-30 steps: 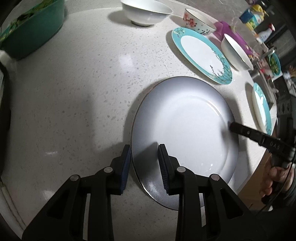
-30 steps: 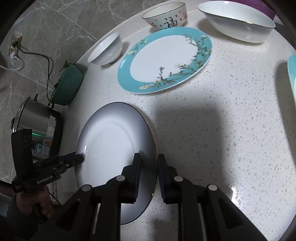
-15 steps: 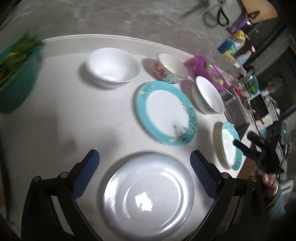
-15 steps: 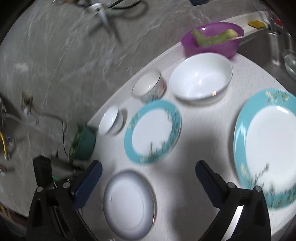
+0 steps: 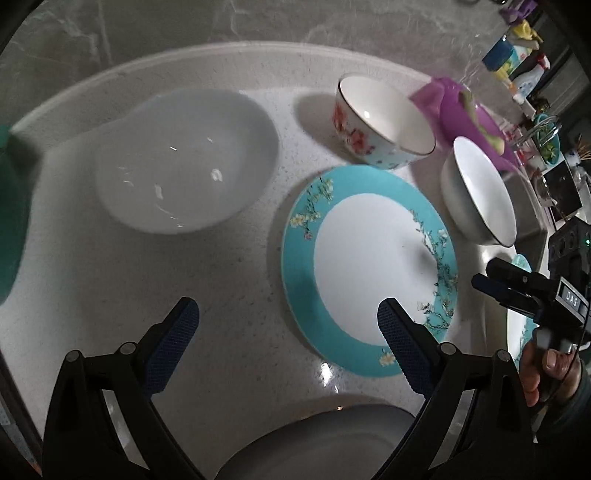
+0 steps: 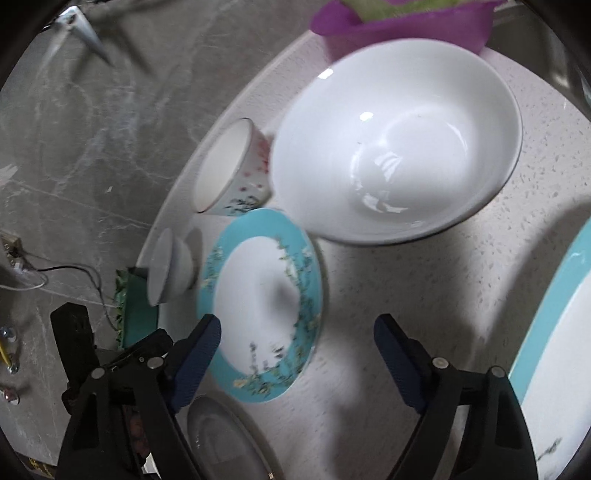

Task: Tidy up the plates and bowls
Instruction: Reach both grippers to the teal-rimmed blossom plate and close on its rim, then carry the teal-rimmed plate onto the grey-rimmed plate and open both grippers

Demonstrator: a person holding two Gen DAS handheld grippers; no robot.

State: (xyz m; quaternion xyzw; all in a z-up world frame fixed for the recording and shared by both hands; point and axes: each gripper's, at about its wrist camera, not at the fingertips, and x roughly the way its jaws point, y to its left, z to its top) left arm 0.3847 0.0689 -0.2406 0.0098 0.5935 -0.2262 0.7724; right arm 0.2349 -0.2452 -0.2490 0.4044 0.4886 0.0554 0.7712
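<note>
Landmark for all positions: the teal-rimmed plate (image 5: 369,266) with a white centre and blossom sprigs, lying flat on the speckled white countertop (image 5: 229,280).

My left gripper (image 5: 288,328) hangs above the counter with its jaws spread wide and nothing between them; its right finger overlaps the near rim of the teal-rimmed plate in the left wrist view, though whether it touches I cannot tell. My right gripper (image 6: 297,350) is likewise released, its blue pads (image 6: 199,347) parted and holding nothing, with its left finger drawn over the plate's near-left edge in the right wrist view.

Left of the teal-rimmed plate, apart from it, stands a plain white bowl (image 5: 184,162). Behind the plate, just beyond its far rim, sits a floral bowl (image 5: 384,122) with red blossoms on its side. To the plate's right is a larger white bowl (image 6: 395,144) with a thin dark rim; in the right wrist view its edge overlaps the plate's far rim. Beyond that bowl is a purple container (image 6: 402,26) with green contents.

Nearer to me than the teal-rimmed plate, a grey-white plate (image 5: 321,443) lies flat, partly hidden by my left gripper. Right of the landmark, well apart, is a second teal-rimmed plate (image 6: 554,332), cut off by the frame edge. Far left of the landmark, a green dish (image 5: 11,221) shows only at the frame border.
</note>
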